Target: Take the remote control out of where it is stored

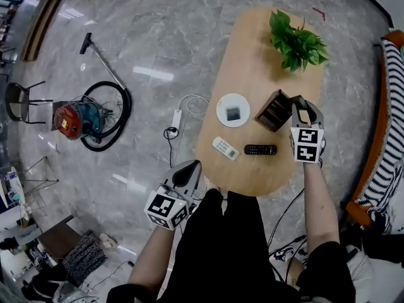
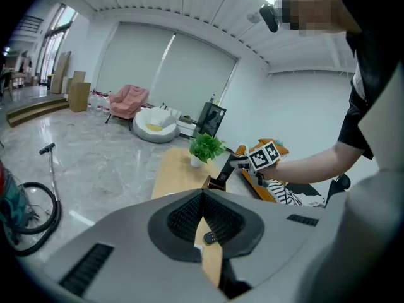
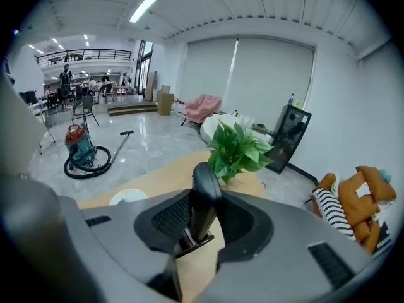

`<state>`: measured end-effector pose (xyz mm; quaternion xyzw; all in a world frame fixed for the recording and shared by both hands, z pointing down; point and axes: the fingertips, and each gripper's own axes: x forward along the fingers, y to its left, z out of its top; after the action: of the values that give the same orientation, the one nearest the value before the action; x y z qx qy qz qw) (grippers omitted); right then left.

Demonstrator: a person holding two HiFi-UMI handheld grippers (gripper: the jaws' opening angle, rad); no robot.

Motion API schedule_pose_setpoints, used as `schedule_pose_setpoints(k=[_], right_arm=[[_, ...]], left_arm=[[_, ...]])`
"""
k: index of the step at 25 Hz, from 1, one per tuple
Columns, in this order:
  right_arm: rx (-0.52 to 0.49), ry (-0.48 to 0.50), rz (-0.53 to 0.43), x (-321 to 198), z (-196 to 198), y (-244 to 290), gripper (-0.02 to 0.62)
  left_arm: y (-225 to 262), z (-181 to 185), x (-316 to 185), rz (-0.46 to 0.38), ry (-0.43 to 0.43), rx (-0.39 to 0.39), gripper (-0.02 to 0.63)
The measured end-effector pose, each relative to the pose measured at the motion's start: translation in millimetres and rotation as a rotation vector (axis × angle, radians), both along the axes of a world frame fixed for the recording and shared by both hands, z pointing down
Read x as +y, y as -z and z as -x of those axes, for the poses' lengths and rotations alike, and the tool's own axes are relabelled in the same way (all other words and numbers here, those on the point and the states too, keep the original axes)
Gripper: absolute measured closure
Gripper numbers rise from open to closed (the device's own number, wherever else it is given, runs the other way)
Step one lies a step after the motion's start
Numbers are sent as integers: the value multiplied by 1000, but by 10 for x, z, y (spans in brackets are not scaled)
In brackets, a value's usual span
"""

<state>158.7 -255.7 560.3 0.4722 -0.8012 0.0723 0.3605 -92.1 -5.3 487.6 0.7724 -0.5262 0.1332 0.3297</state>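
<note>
Black remote (image 3: pixel 206 188), clamped in the right hand-held gripper (image 3: pixel 203 214), may snag and tip its wooden holder (image 1: pixel 274 110); left hand-held gripper (image 2: pixel 202 207) closed, empty.

Lower end of the dark remote (image 3: pixel 206 191) and most of the wooden holder (image 3: pixel 192 244) sit hidden behind the jaws

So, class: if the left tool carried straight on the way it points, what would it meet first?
Probably the wooden table, at its near end beside the white remote and black remote; depth is too unclear to rule out a remote first.
</note>
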Motion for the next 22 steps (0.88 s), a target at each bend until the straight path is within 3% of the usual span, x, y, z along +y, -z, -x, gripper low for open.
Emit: schedule_pose_setpoints(k=[8, 14, 22], right_arm=[[-15, -39, -75, 417, 44, 289, 470], [-5, -60, -38, 926, 53, 261, 476], [117, 0, 24, 1610, 11, -77, 477]], left_arm=[[43, 108, 219, -19, -62, -2, 600], [79, 136, 343, -23, -115, 9, 600], [52, 45, 433, -33, -207, 29, 600]])
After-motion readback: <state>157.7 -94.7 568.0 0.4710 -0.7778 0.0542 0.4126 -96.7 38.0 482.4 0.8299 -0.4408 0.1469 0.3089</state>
